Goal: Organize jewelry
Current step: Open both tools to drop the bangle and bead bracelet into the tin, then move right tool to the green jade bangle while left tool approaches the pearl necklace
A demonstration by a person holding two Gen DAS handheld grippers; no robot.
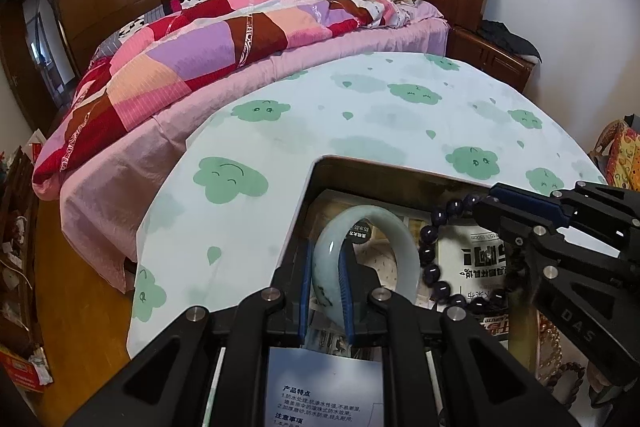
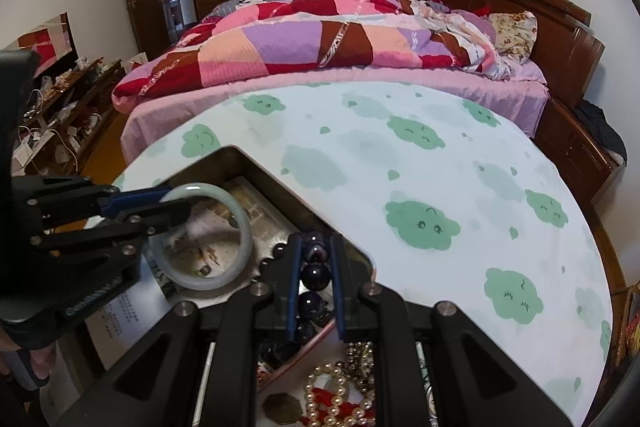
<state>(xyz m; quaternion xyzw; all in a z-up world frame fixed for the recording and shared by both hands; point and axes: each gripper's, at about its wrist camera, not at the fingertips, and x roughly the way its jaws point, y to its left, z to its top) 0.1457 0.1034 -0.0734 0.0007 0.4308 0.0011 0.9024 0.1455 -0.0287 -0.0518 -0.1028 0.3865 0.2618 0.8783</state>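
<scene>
My left gripper (image 1: 326,267) is shut on a pale green jade bangle (image 1: 370,217), held over an open metal box (image 1: 320,171). The bangle also shows in the right wrist view (image 2: 240,223), with the left gripper (image 2: 176,205) clamped on its left side. My right gripper (image 2: 316,275) is shut on a dark purple bead bracelet (image 2: 315,273), which hangs over the box's right part. In the left wrist view the bracelet (image 1: 430,253) loops below the right gripper (image 1: 486,205).
The box sits on a table with a white cloth printed with green clouds (image 2: 420,219). A pearl strand and other beads (image 2: 340,395) lie in a tray below my right gripper. A bed with a patchwork quilt (image 2: 320,39) stands behind the table.
</scene>
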